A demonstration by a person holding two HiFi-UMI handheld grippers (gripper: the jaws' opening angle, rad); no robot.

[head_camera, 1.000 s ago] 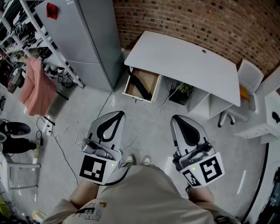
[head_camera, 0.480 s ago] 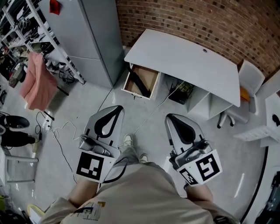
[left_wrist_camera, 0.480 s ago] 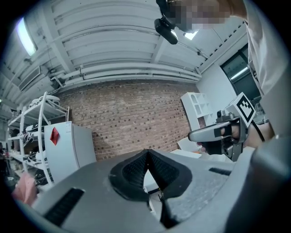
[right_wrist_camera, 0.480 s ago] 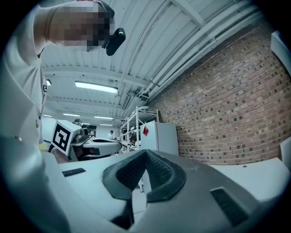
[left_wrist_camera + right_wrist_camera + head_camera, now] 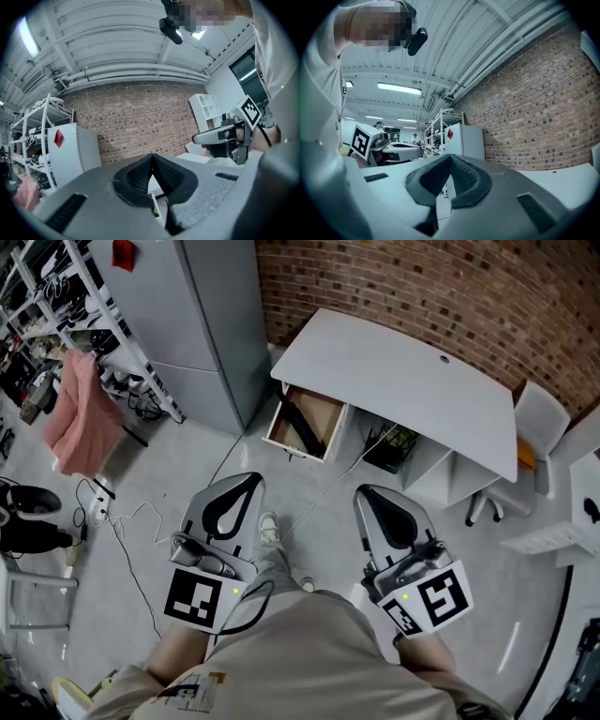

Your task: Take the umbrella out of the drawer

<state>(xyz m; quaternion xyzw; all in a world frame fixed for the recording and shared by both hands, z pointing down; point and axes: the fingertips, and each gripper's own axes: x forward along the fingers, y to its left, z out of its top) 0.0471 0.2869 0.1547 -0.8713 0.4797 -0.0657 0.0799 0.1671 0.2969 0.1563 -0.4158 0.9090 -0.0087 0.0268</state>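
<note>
A white desk (image 5: pixel 403 371) stands against the brick wall with its wooden drawer (image 5: pixel 281 439) pulled open. A black folded umbrella (image 5: pixel 298 424) lies slantwise inside the drawer. Both grippers are held level over the floor, well short of the drawer. My left gripper (image 5: pixel 251 481) is shut and empty, its dark pads meeting at the tip (image 5: pixel 151 156). The right gripper (image 5: pixel 364 491) is also shut with nothing in it (image 5: pixel 450 156). Each shows in the other's view: the right gripper (image 5: pixel 220 136) and the left gripper (image 5: pixel 393 151).
A grey metal cabinet (image 5: pixel 192 324) stands left of the desk. A pink cloth (image 5: pixel 80 418) hangs by wire shelves (image 5: pixel 56 296). White cables (image 5: pixel 131 521) trail over the floor. A black crate (image 5: pixel 392 444) sits under the desk, and a white chair (image 5: pixel 539 418) stands at the right.
The person's foot has stepped forward toward the desk. Both grippers stay shut and hold nearly the same pose.
</note>
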